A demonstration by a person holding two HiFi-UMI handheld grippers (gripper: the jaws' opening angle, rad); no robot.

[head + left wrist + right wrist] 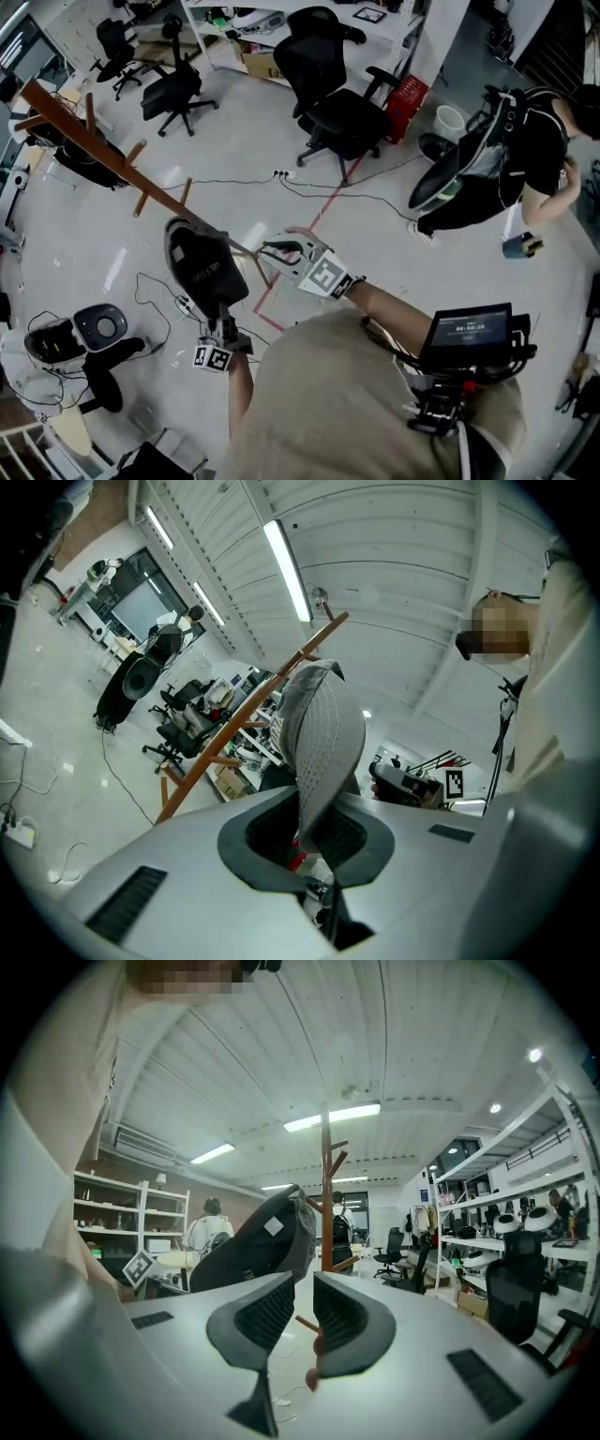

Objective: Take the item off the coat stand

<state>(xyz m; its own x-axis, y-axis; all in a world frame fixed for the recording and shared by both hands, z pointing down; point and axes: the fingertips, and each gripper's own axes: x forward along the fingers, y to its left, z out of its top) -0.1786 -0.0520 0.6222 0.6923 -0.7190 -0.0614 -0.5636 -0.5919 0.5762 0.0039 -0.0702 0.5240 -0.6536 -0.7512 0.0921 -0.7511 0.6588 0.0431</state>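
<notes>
The floor (84,234) is pale and shiny. Thin cables (319,192) and a red line (323,211) cross it at the centre of the head view. Black office chairs (342,117) stand at upper centre. In the right gripper view a white ribbed ceiling (281,1072) carries long lamps (333,1117), and shelves (112,1213) stand at left.

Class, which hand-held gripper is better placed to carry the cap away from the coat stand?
Left: the left hand-held gripper is shut on the cap; the right hand-held gripper stands open, holding nothing.
</notes>
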